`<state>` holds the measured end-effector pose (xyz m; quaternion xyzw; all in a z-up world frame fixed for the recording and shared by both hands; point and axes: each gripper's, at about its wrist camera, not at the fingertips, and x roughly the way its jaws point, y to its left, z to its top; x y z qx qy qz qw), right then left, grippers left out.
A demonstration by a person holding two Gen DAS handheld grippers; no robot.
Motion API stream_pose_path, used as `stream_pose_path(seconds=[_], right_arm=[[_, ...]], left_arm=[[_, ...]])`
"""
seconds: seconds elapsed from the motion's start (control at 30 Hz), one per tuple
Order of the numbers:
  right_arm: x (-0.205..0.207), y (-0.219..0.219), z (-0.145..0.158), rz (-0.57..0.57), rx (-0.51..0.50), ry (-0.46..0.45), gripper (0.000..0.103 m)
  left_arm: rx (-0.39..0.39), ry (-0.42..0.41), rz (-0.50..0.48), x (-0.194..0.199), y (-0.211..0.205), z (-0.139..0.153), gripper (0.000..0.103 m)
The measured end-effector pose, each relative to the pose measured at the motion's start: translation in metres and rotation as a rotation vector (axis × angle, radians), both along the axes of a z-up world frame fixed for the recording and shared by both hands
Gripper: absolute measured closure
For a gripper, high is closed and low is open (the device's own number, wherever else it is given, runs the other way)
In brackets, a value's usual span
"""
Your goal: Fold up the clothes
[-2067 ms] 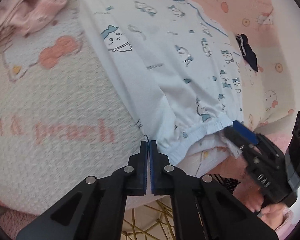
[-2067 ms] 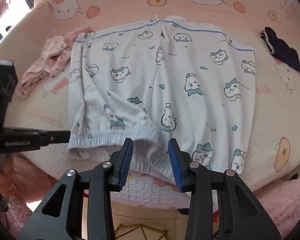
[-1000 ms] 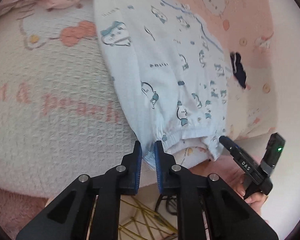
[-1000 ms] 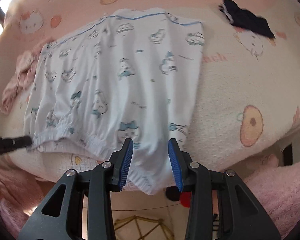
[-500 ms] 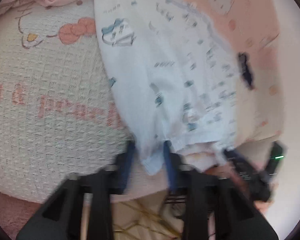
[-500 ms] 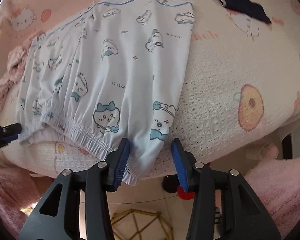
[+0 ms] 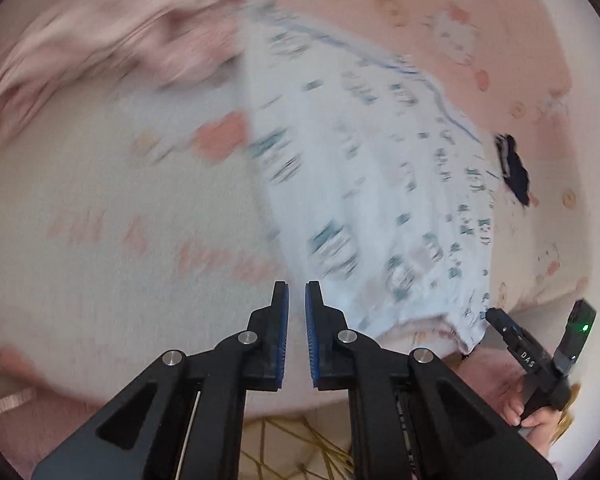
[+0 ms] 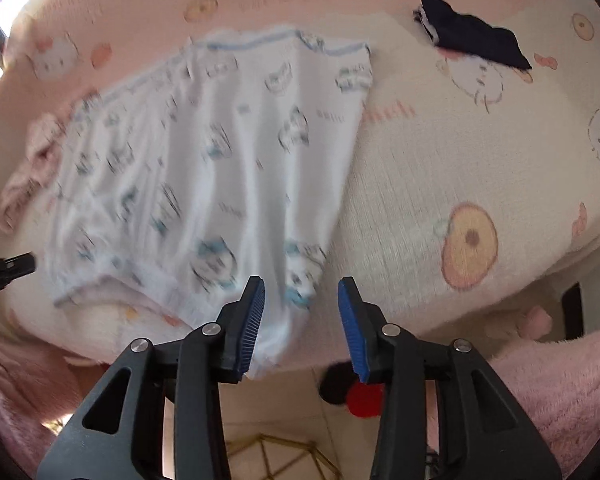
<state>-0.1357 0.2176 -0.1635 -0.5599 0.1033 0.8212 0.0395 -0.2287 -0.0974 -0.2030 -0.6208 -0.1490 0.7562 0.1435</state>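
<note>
Pale blue cartoon-print shorts [image 8: 220, 168], folded lengthwise, lie on the bed with the elastic hem hanging over the near edge. My right gripper [image 8: 301, 284] hovers over the hem's right corner. Its jaws are closing; the corner hangs between them by the left pad and neither pad presses it. In the left wrist view the shorts [image 7: 360, 184] are blurred. My left gripper [image 7: 296, 286] sits just left of their near left edge, jaws a narrow slit apart with nothing between. The right gripper [image 7: 494, 316] shows at the hem's far corner there.
A pink and cream cartoon bed cover [image 8: 460, 160] lies under everything. A crumpled pink garment [image 7: 100, 40] lies left of the shorts, a dark navy garment [image 8: 476, 40] at the back right. Below the bed edge are tiled floor, a gold wire frame [image 8: 268, 456] and a fluffy pink blanket [image 8: 560, 380].
The shorts' edge, between the left jaws half a second ago, now lies outside them to the right, and those jaws have narrowed. Both views have pulled back slightly and blurred.
</note>
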Motion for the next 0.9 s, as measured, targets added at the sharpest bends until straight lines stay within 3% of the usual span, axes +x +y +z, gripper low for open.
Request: stream_pose_path(seconds=[0.07,0.17,0.23,0.3,0.37,0.53,0.63,0.77,0.9], right_arm=[[-0.005,0.004,-0.002,0.009,-0.019,-0.027,0.064],[-0.012,0.009,0.019,0.025,-0.011,-0.028,0.064],[-0.03,0.025,0.038,0.03,-0.01,0.003,0.062],[-0.05,0.041,0.054,0.031,0.001,0.022,0.06],[-0.067,0.059,0.056,0.028,0.019,0.024,0.06],[-0.114,0.123,0.029,-0.045,-0.103,0.013,0.059],[-0.146,0.133,0.008,-0.102,-0.177,0.0,0.059],[-0.174,0.142,-0.022,-0.121,-0.248,-0.029,0.059],[-0.199,0.148,-0.037,-0.136,-0.31,-0.021,0.057]], left_arm=[[-0.022,-0.015,-0.058,-0.008,0.02,-0.004,0.091],[-0.05,0.035,-0.222,-0.009,0.058,0.008,0.09],[-0.067,0.067,-0.305,-0.017,0.088,0.017,0.081],[-0.061,0.067,-0.326,-0.03,0.11,0.019,0.073],[-0.057,0.067,-0.325,-0.053,0.127,0.019,0.073],[-0.071,0.16,-0.3,-0.133,0.169,0.026,0.073],[-0.095,0.185,-0.29,-0.191,0.194,0.023,0.073],[-0.145,0.186,-0.31,-0.244,0.221,0.01,0.073],[-0.148,0.152,-0.365,-0.269,0.236,-0.006,0.073]])
